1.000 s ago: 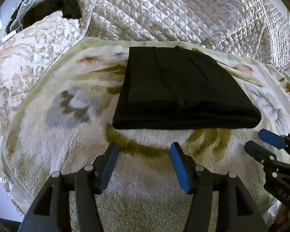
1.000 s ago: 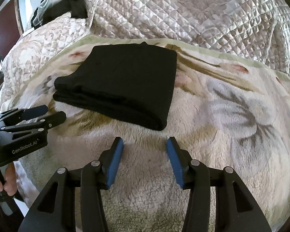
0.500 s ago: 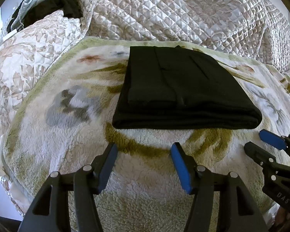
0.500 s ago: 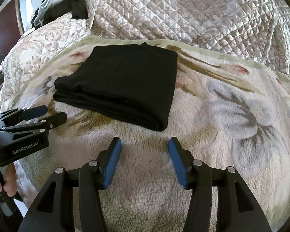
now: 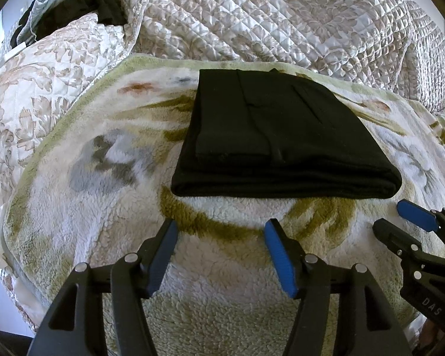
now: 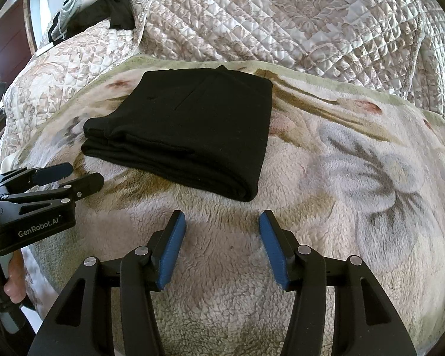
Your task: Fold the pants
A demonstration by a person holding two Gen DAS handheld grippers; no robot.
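The black pants lie folded into a thick rectangle on a fleecy floral blanket. My left gripper hovers just in front of their near folded edge, open, with only blanket between its blue pads. In the right wrist view the pants sit up and to the left. My right gripper is open below their near right corner, apart from the cloth. Each gripper shows in the other's view: the right gripper at the right edge, the left gripper at the left edge, held by a hand.
A quilted bedspread rises behind the blanket and bunches at the left. Dark and pale clothes are heaped at the far left corner. The blanket stretches wide to the right of the pants. The bed edge drops off at the lower left.
Both grippers' jaws stand slightly wider apart than a second ago. The pants and both hands have stayed where they were.
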